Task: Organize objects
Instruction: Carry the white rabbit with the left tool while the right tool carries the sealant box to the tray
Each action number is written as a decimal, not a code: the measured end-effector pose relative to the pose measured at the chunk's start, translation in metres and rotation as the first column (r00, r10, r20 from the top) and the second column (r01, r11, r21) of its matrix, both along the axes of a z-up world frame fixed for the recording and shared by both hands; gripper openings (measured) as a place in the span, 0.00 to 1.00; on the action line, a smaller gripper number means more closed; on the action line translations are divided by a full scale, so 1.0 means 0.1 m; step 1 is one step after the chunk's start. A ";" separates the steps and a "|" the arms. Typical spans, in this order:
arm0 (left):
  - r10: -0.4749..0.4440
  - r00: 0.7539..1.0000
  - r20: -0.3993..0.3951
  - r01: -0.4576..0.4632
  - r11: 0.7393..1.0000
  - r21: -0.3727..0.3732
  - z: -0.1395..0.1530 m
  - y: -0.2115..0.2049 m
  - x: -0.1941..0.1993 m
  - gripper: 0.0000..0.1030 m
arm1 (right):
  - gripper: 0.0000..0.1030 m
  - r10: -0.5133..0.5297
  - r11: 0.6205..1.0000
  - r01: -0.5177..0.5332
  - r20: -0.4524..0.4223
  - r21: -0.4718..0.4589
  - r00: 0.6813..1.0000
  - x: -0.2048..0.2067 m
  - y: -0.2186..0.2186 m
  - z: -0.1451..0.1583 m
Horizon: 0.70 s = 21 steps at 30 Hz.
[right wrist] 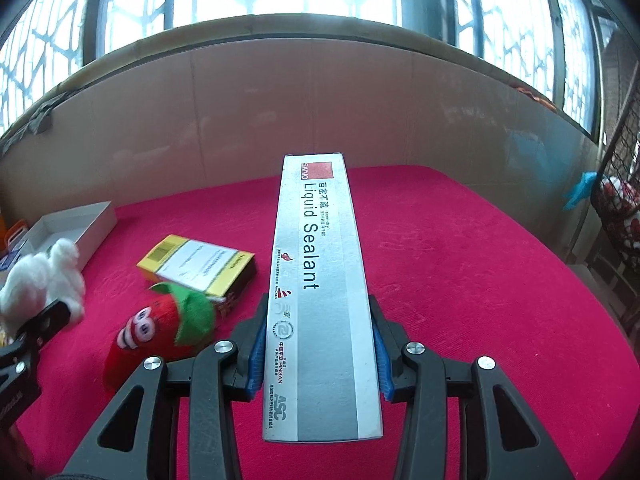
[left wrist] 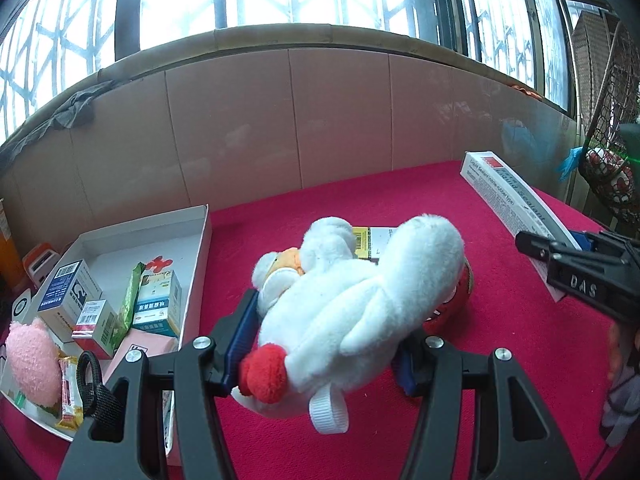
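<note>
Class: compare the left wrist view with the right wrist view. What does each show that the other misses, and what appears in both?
Only the left wrist view: the white tray's contents, small cartons and a pink plush.

Only the right wrist view: the strawberry toy's face and the sealant box's lettered top.

Both: the white plush toy in the left gripper's jaws, the long sealant box in the right gripper's jaws, and the yellow carton.

Right half of the red cloth table (right wrist: 480, 260) lies open. Yellow flat box (right wrist: 196, 266) and red strawberry plush (right wrist: 160, 328) obstruct left-centre; white cardboard tray (left wrist: 192, 240) crowded.
</note>
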State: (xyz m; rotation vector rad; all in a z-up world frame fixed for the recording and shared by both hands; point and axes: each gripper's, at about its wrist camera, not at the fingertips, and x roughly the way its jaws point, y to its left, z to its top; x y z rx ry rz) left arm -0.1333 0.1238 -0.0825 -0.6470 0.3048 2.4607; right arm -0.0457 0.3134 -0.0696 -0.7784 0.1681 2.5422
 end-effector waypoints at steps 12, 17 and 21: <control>0.006 1.000 -0.002 -0.006 1.000 0.020 0.02 -0.10 0.03 0.56 | 0.45 0.066 0.998 -0.066 0.006 0.009 0.998 0.00 -0.35 -0.01; 0.005 1.000 0.001 -0.005 1.000 0.027 0.02 -0.13 0.03 0.56 | 0.45 0.081 0.997 -0.081 0.014 0.007 0.997 0.01 -0.44 -0.02; 0.009 1.000 0.004 -0.009 0.999 0.036 0.03 -0.17 0.03 0.56 | 0.45 0.085 0.996 -0.085 0.011 0.004 0.996 0.03 -0.49 -0.02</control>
